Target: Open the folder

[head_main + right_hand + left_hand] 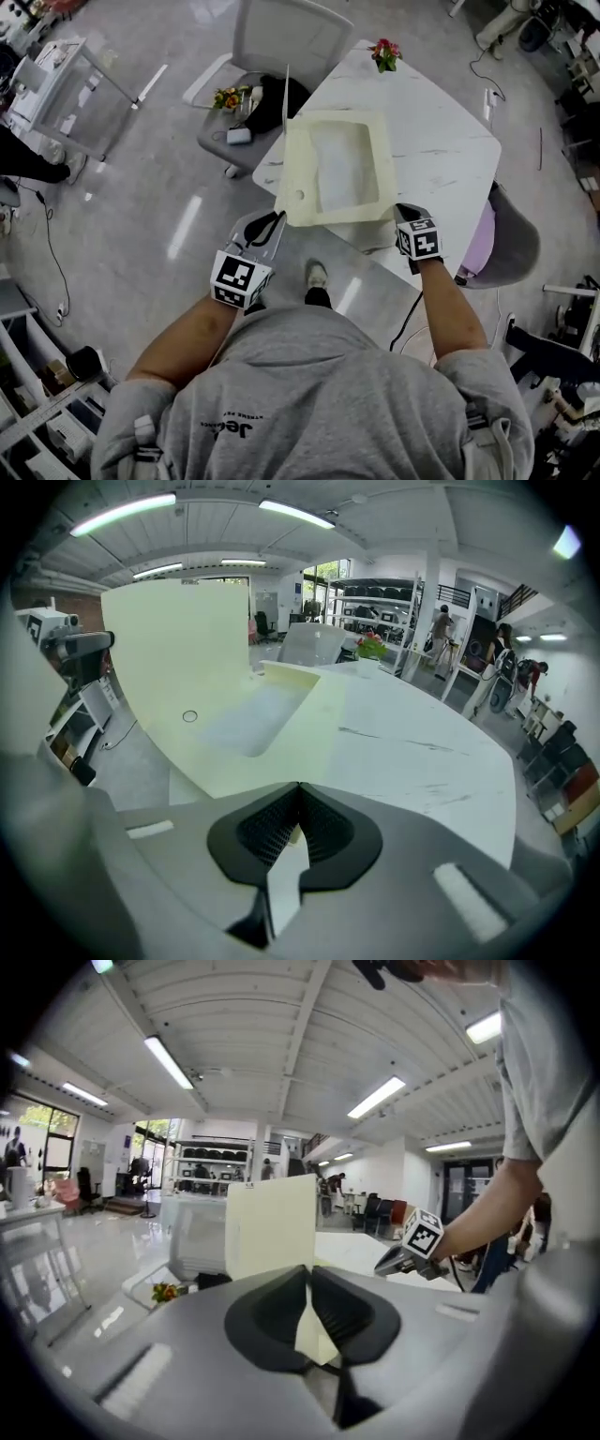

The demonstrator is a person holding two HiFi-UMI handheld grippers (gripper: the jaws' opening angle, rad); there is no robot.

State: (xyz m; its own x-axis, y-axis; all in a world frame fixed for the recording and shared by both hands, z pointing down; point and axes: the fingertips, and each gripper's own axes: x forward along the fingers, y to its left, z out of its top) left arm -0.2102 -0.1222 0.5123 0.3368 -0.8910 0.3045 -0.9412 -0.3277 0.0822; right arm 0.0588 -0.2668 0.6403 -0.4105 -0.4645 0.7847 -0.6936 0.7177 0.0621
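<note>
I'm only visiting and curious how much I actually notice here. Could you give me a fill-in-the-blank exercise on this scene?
1. The pale yellow ___ lies on the white table.
2. The left gripper is shut on its lifted ___.
3. Pink ___ stand at the table's far corner.
Missing words: folder; cover; flowers.
</note>
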